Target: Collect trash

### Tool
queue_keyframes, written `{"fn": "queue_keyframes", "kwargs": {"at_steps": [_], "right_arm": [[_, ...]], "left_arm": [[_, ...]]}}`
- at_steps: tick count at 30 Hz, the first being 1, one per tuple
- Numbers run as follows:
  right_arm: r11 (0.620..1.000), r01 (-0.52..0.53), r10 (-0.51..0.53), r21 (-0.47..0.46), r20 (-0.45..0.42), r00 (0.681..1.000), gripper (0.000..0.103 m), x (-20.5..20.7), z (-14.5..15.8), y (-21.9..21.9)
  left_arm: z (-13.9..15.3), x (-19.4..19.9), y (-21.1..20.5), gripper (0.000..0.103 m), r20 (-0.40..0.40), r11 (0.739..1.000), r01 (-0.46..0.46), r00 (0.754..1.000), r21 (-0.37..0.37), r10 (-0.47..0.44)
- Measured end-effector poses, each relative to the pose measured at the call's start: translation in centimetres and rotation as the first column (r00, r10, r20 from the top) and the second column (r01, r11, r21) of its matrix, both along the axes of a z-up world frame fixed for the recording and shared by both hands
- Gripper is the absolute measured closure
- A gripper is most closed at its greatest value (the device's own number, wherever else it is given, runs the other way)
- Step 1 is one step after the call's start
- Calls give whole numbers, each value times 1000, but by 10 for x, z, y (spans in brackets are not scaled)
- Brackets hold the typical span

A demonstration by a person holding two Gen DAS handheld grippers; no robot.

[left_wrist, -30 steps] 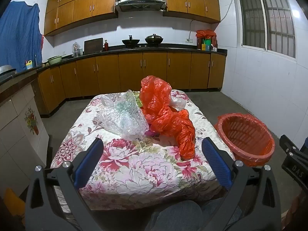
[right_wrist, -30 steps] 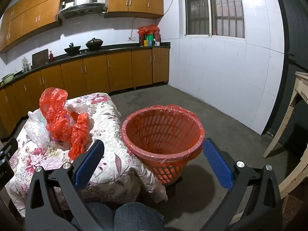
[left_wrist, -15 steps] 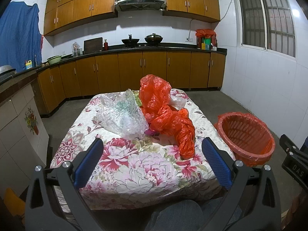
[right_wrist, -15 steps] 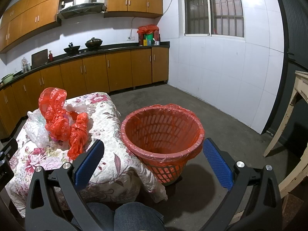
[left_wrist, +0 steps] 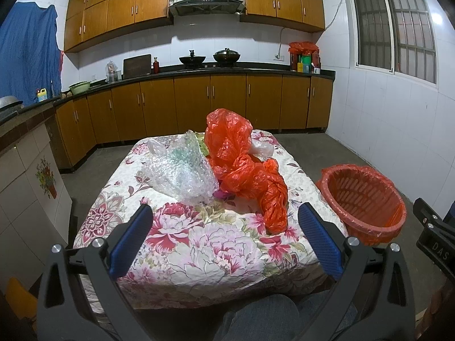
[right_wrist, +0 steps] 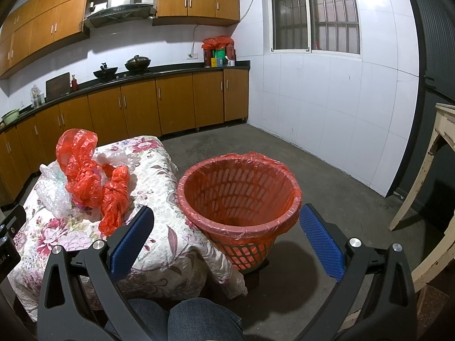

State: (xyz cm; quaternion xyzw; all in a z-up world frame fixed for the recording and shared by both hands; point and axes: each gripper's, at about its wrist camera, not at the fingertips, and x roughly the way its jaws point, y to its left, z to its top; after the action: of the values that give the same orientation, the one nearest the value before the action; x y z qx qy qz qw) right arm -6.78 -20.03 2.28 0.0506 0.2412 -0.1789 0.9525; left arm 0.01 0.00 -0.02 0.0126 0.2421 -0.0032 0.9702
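Holding steady since a second ago — left claw [left_wrist: 226, 237] wide, empty; right claw [right_wrist: 227, 236] wide, empty; red bags [left_wrist: 244, 167] unmoved on surface [left_wrist: 204, 244]; basket [right_wrist: 239, 193] beside it.

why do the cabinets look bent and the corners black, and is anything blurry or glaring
Left wrist view: fisheye bends the cabinets and counter; corners are dark; the red bag and bubble wrap are sharp, with small glints on the wrap. Right wrist view: same curving, strongest at the dark door edge; the basket is sharp and casts a soft shadow on the floor.
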Motion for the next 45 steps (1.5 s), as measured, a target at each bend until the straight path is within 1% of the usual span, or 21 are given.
{"fn": "queue_keyframes", "kwargs": {"at_steps": [45], "right_arm": [[1000,0,0,4,-4,1000,2,1,-3,-2]], "left_arm": [[0,-1,0,4,-8,1000,0,1000,0,0]]}}
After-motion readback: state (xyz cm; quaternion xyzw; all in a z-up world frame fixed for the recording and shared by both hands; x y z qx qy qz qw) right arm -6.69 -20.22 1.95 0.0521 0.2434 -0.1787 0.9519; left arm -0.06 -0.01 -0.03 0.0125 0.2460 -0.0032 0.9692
